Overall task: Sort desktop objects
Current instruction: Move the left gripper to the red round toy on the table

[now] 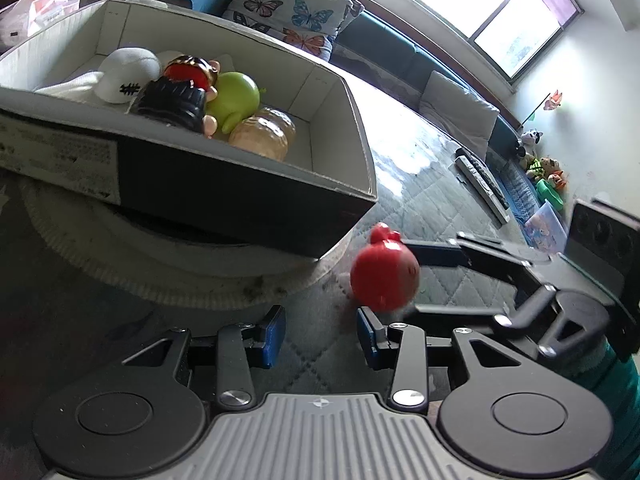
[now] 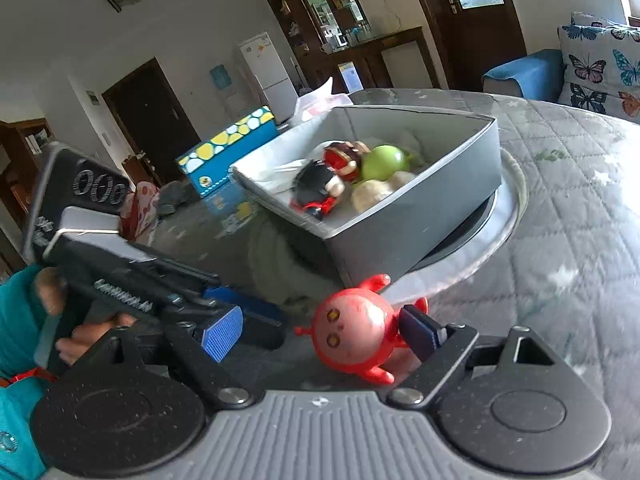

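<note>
A red round toy figure (image 2: 356, 326) lies on the quilted table between the open fingers of my right gripper (image 2: 320, 330), touching the right pad (image 2: 418, 326); the left pad is apart from it. It also shows in the left wrist view (image 1: 384, 276). My left gripper (image 1: 322, 334) is open and empty, just short of the toy, and it shows in the right wrist view (image 2: 244, 316). A grey box (image 1: 248, 196) (image 2: 420, 216) holds a green toy (image 1: 232, 98), a white plush (image 1: 128, 74), a black-haired figure (image 1: 172, 100) and a tan ball (image 1: 260, 136).
The box rests on a round white base (image 1: 160, 268) on the quilted table cover (image 2: 560, 240). Remote controls (image 1: 484, 184) lie at the table's far side. A sofa with a butterfly cushion (image 1: 288, 4) stands behind.
</note>
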A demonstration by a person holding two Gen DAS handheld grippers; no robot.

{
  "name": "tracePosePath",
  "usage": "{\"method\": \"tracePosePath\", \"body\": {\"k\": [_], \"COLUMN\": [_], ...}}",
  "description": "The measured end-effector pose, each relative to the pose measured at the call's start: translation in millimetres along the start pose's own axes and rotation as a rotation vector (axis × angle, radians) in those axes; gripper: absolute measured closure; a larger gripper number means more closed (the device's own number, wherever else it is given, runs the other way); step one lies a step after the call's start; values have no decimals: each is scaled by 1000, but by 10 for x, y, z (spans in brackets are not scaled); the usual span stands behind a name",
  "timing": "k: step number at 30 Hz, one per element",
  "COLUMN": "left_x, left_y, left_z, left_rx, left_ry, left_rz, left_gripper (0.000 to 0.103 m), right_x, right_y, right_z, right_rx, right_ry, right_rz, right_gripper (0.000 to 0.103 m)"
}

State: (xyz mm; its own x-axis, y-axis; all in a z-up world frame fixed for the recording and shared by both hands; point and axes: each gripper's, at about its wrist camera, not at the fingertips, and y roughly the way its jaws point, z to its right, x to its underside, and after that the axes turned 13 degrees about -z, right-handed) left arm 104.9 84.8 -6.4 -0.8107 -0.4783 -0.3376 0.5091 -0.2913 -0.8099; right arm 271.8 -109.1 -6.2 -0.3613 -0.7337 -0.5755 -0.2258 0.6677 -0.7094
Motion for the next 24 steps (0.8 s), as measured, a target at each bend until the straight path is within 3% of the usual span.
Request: {"method": "tracePosePath", "body": {"k": [10,16,24], "left_x": [58,11,-73], "left_y": [-114,-156,-56], "left_z": [3,55,43], "left_rx": [35,60,93], "left_ry": [19,57,31], "left_rz": [14,27,22], "left_gripper": [61,61,61], "right_x": [337,487,509], "right_y": [-65,-84,-128], "right_z": [-401,-577,-630], "right_rx": [42,120,365], "right_ry": [19,65,116], "right_rz": [26,82,114], "right_gripper": [14,14,14]}}
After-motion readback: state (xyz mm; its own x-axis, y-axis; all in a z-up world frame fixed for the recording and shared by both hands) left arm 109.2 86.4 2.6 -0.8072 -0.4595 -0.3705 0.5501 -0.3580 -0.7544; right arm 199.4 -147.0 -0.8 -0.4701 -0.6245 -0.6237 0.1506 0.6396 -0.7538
